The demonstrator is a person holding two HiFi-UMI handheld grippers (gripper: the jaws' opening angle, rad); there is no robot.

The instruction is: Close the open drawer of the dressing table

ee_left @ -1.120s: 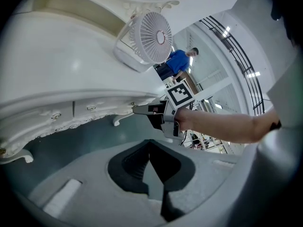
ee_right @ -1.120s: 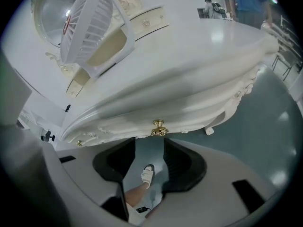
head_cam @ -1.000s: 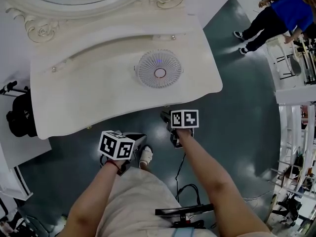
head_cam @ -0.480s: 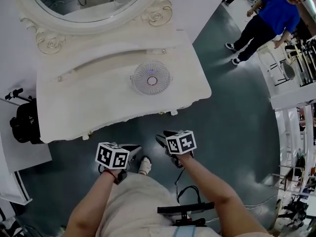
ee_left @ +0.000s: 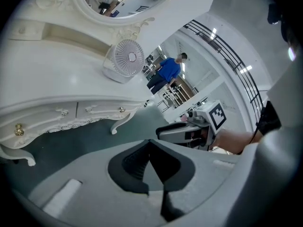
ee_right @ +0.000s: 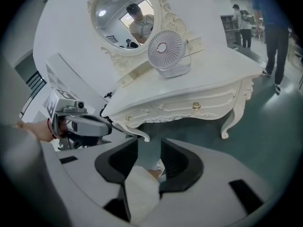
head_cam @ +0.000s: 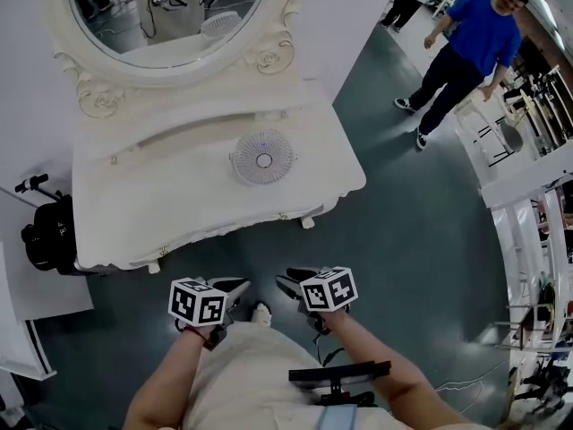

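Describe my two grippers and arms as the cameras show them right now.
Both the left gripper and right gripper have pale grey bodies, black claw pads and a white cube with black square markers on top. Forearms are bare, no sleeves; light beige shorts below.

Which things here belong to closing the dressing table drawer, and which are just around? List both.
For the job: dressing table; its drawer fronts, all looking shut.
Just around: small white fan; oval mirror; black bag; person in blue.
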